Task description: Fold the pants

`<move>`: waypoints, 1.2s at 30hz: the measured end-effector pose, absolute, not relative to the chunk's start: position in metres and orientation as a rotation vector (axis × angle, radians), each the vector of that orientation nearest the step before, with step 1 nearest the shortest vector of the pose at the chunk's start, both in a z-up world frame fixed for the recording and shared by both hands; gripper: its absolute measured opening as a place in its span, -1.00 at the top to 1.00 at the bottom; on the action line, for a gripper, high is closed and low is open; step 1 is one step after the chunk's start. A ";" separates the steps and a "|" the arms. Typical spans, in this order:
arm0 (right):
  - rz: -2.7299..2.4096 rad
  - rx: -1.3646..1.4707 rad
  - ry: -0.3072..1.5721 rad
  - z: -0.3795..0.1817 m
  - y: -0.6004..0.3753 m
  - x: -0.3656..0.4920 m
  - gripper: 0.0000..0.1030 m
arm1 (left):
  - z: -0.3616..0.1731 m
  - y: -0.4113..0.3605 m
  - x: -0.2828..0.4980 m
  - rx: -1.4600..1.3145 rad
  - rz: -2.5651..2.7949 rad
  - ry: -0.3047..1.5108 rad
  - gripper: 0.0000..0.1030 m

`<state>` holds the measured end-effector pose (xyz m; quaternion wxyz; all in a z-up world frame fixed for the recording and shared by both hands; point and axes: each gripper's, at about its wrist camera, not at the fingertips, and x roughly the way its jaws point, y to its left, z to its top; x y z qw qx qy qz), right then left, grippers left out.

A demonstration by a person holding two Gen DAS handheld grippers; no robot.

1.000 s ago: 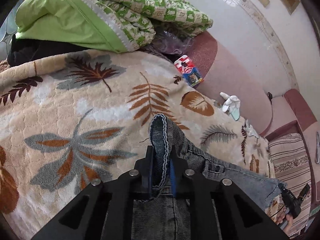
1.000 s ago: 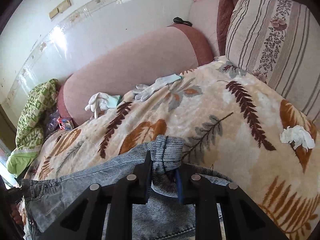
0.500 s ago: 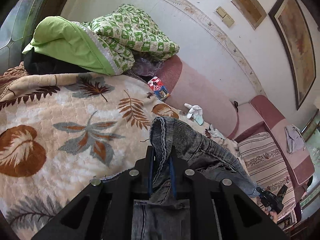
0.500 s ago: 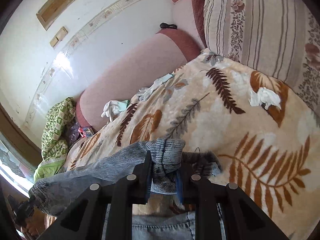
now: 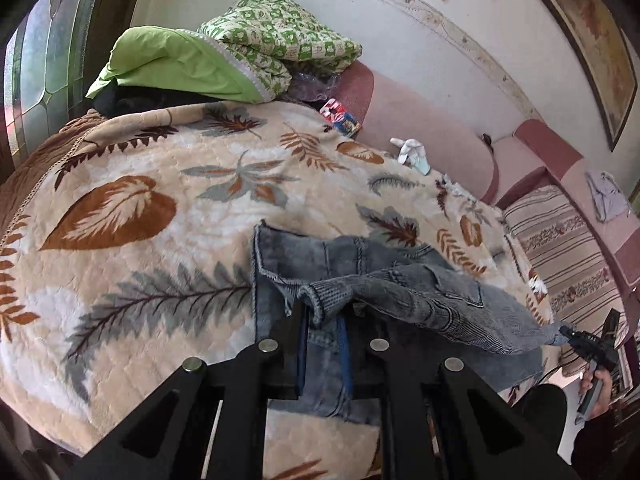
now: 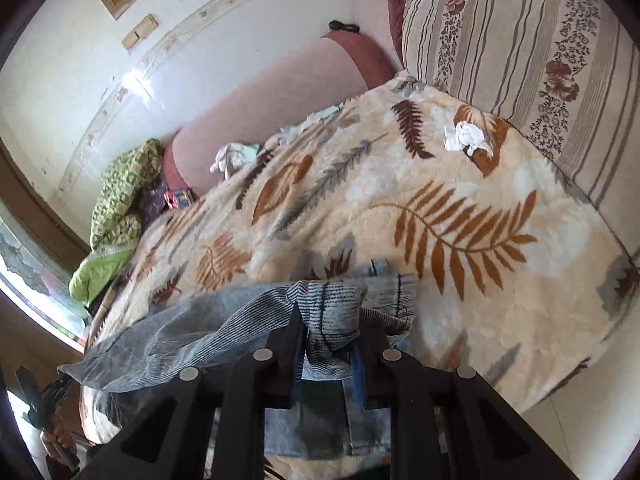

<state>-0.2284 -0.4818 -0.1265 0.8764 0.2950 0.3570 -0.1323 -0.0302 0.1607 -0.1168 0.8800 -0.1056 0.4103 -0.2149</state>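
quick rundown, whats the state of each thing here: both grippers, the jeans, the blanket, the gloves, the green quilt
left gripper: shut on a bunched edge of the jeans
right gripper: shut on another bunched edge of the jeans
jeans: partly lifted, stretched between the grippers, lower part lying on the blanket
blanket: spread flat
white gloves: lying loose at the blanket's far edge
green quilt: folded in a heap
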 end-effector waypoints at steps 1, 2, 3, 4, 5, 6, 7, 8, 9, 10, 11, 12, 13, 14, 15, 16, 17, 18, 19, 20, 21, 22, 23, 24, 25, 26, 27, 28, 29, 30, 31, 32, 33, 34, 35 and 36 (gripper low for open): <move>-0.277 0.607 0.785 -0.131 -0.480 -0.230 0.60 | -0.118 0.164 -0.033 -0.214 -0.443 0.863 0.81; -0.273 0.596 0.832 -0.136 -0.477 -0.231 0.60 | -0.120 0.168 -0.035 -0.216 -0.442 0.869 0.83; -0.259 0.585 0.885 -0.142 -0.475 -0.232 0.60 | -0.121 0.172 -0.037 -0.205 -0.420 0.870 0.87; -0.237 0.572 0.948 -0.150 -0.473 -0.233 0.57 | -0.122 0.175 -0.038 -0.179 -0.387 0.873 0.87; -0.221 0.563 1.013 -0.158 -0.470 -0.234 0.53 | -0.124 0.179 -0.038 -0.156 -0.355 0.886 0.87; -0.210 0.561 1.070 -0.166 -0.467 -0.238 0.50 | -0.126 0.185 -0.038 -0.153 -0.324 0.899 0.87; -0.209 0.564 1.109 -0.171 -0.466 -0.242 0.48 | -0.128 0.192 -0.037 -0.165 -0.305 0.909 0.87; -0.209 0.566 1.126 -0.173 -0.466 -0.248 0.38 | -0.128 0.199 -0.037 -0.181 -0.297 0.913 0.87; -0.210 0.561 1.132 -0.173 -0.467 -0.254 0.23 | -0.127 0.204 -0.038 -0.190 -0.292 0.911 0.87; -0.221 0.549 1.133 -0.172 -0.468 -0.261 0.07 | -0.124 0.207 -0.040 -0.191 -0.290 0.902 0.87; -0.247 0.537 1.123 -0.170 -0.470 -0.269 -0.15 | -0.121 0.207 -0.042 -0.183 -0.295 0.887 0.87; -0.270 0.533 1.099 -0.164 -0.476 -0.275 -0.17 | -0.116 0.205 -0.044 -0.170 -0.305 0.870 0.87; -0.280 0.540 1.065 -0.157 -0.482 -0.279 -0.17 | -0.111 0.198 -0.045 -0.154 -0.323 0.856 0.87; -0.280 0.562 1.025 -0.150 -0.488 -0.282 -0.17 | -0.107 0.189 -0.045 -0.138 -0.348 0.845 0.87; -0.273 0.592 0.978 -0.143 -0.495 -0.284 -0.20 | -0.102 0.179 -0.047 -0.121 -0.379 0.831 0.87; -0.268 0.623 0.929 -0.138 -0.501 -0.284 -0.24 | -0.099 0.166 -0.049 -0.103 -0.415 0.818 0.87; -0.271 0.650 0.887 -0.134 -0.506 -0.280 -0.30 | -0.098 0.153 -0.050 -0.084 -0.449 0.811 0.87; -0.286 0.668 0.860 -0.132 -0.511 -0.273 -0.30 | -0.097 0.139 -0.051 -0.066 -0.477 0.811 0.87; -0.305 0.682 0.844 -0.134 -0.517 -0.266 -0.30 | -0.097 0.125 -0.050 -0.057 -0.498 0.817 0.87; -0.324 0.702 0.837 -0.136 -0.522 -0.256 -0.30 | -0.100 0.113 -0.049 -0.065 -0.523 0.830 0.87; -0.339 0.726 0.839 -0.141 -0.526 -0.244 -0.30 | -0.104 0.101 -0.046 -0.083 -0.552 0.855 0.87; -0.346 0.743 0.854 -0.148 -0.527 -0.231 -0.30 | -0.109 0.090 -0.044 -0.098 -0.580 0.885 0.87; -0.346 0.752 0.874 -0.156 -0.530 -0.221 -0.30 | -0.116 0.078 -0.043 -0.105 -0.601 0.909 0.87; -0.348 0.755 0.895 -0.163 -0.532 -0.211 -0.30 | -0.122 0.068 -0.042 -0.105 -0.612 0.928 0.87; -0.352 0.753 0.915 -0.171 -0.534 -0.203 -0.30 | -0.128 0.058 -0.041 -0.098 -0.620 0.947 0.87; -0.353 0.743 0.938 -0.178 -0.535 -0.195 -0.28 | -0.135 0.047 -0.040 -0.082 -0.625 0.964 0.87; -0.357 0.728 0.961 -0.183 -0.535 -0.188 -0.09 | -0.142 0.038 -0.040 -0.060 -0.623 0.980 0.87; -0.359 0.707 0.982 -0.187 -0.534 -0.183 0.08 | -0.149 0.031 -0.039 -0.036 -0.612 0.997 0.87; -0.356 0.680 0.997 -0.189 -0.531 -0.179 0.48 | -0.155 0.026 -0.039 -0.019 -0.604 1.013 0.87; -0.369 0.644 1.003 -0.188 -0.529 -0.176 0.56 | -0.161 0.024 -0.039 -0.011 -0.605 1.028 0.87; -0.386 0.597 1.000 -0.184 -0.526 -0.174 0.64 | -0.166 0.024 -0.040 -0.007 -0.603 1.040 0.87; -0.396 0.552 0.996 -0.179 -0.522 -0.171 0.74 | -0.169 0.025 -0.040 -0.005 -0.603 1.047 0.87; -0.399 0.523 0.985 -0.174 -0.519 -0.170 0.76 | -0.171 0.026 -0.041 -0.006 -0.604 1.049 0.88; -0.400 0.506 0.966 -0.168 -0.518 -0.168 0.76 | -0.172 0.028 -0.042 -0.007 -0.605 1.051 0.87; -0.404 0.493 0.952 -0.163 -0.519 -0.166 0.78 | -0.173 0.029 -0.043 -0.004 -0.605 1.053 0.87; -0.403 0.486 0.940 -0.158 -0.521 -0.164 0.81 | -0.173 0.029 -0.045 0.007 -0.604 1.052 0.88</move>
